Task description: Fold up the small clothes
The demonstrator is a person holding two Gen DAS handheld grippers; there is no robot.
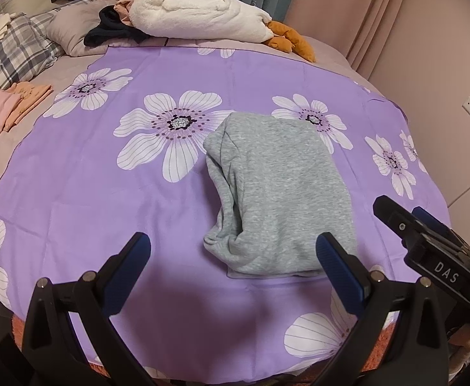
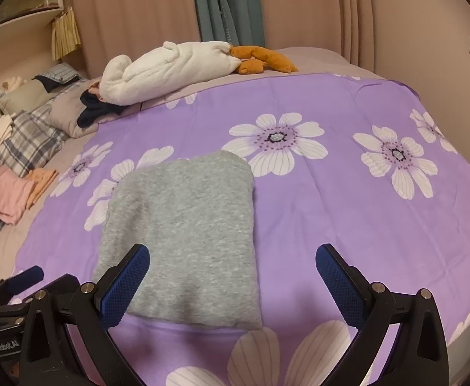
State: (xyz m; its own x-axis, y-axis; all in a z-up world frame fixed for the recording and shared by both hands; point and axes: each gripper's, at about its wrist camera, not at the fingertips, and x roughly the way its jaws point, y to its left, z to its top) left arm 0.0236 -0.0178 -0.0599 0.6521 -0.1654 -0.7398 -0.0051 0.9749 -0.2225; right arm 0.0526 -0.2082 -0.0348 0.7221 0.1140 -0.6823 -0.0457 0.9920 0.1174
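Note:
A grey garment (image 1: 277,193) lies folded into a compact rectangle on the purple flowered sheet (image 1: 106,193). It also shows in the right wrist view (image 2: 186,231). My left gripper (image 1: 233,267) is open and empty, just short of the garment's near edge. My right gripper (image 2: 231,273) is open and empty, above the garment's near right corner. The right gripper also shows at the right edge of the left wrist view (image 1: 428,244).
A white plush toy (image 2: 170,67) with orange feet and dark clothes (image 2: 96,109) lie at the far side of the bed. Folded pink and orange clothes (image 2: 16,193) and plaid pillows (image 1: 19,48) sit at the left. Curtains (image 2: 228,3) hang behind.

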